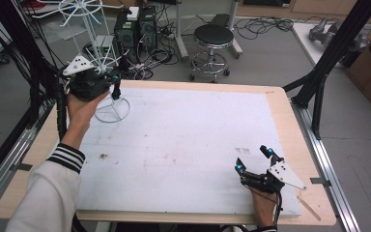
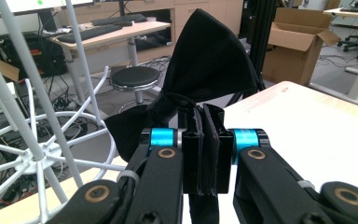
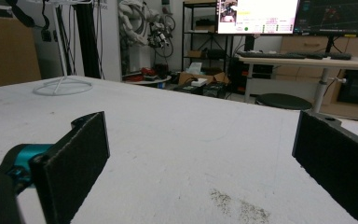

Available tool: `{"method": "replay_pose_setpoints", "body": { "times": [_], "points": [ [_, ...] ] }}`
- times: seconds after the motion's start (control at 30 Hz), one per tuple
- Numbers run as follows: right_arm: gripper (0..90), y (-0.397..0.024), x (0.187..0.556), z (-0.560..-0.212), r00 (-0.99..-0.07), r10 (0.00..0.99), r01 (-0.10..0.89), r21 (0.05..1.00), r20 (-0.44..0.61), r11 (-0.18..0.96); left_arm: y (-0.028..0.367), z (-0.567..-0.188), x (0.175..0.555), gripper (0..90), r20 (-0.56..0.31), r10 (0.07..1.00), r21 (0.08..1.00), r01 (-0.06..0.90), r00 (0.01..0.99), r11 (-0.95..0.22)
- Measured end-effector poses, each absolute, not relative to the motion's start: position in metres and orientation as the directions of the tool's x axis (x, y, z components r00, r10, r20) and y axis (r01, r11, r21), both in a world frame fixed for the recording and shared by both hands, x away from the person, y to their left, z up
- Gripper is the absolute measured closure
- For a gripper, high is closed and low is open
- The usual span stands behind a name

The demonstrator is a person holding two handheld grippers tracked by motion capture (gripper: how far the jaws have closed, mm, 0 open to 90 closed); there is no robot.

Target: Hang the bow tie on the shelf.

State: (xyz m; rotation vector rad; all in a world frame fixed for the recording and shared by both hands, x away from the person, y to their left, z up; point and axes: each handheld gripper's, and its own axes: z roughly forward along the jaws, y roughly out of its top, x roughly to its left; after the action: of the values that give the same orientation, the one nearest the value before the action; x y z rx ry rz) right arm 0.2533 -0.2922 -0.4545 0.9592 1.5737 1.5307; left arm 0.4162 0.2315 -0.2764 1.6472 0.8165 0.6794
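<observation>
While pinched — black cloth (image 2: 205, 70) between left hand-held gripper (image 2: 204, 154) pads.

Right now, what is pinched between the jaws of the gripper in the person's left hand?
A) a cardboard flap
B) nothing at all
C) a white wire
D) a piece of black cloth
D: in the left gripper view the left gripper has its jaws closed on the black cloth, which fans out above them beside the white wire rack.
</observation>
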Motion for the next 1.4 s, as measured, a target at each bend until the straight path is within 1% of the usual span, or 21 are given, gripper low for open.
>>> {"method": "replay_pose_setpoints", "body": {
  "times": [0.43,0.8,1.0,1.2,1.3,1.4],
  "points": [
    [2.8,-0.292,0.253,-0.455,-0.457,0.889,0.023,1.000,0.000,0.012,0.239,-0.277,0.417,85.9,0.009,0.819,0.976,0.174,0.574,-0.133],
    [2.8,-0.292,0.253,-0.455,-0.457,0.889,0.024,1.000,-0.001,0.013,0.242,-0.280,0.418,85.9,0.040,0.846,0.964,0.201,0.531,-0.172],
    [2.8,-0.292,0.253,-0.455,-0.457,0.889,0.024,1.000,-0.001,0.013,0.243,-0.283,0.419,85.9,0.041,0.864,0.961,0.217,0.502,-0.172],
    [2.8,-0.292,0.253,-0.455,-0.458,0.889,0.023,1.000,-0.002,0.013,0.246,-0.287,0.418,85.6,0.041,0.868,0.954,0.240,0.496,-0.182],
    [2.8,-0.292,0.253,-0.455,-0.457,0.890,0.023,1.000,-0.004,0.016,0.249,-0.290,0.415,85.4,0.027,0.869,0.958,0.237,0.495,-0.164],
    [2.8,-0.292,0.253,-0.455,-0.458,0.889,0.021,1.000,-0.006,0.017,0.251,-0.294,0.412,84.7,0.036,0.869,0.956,0.236,0.493,-0.174]
  ]
}}
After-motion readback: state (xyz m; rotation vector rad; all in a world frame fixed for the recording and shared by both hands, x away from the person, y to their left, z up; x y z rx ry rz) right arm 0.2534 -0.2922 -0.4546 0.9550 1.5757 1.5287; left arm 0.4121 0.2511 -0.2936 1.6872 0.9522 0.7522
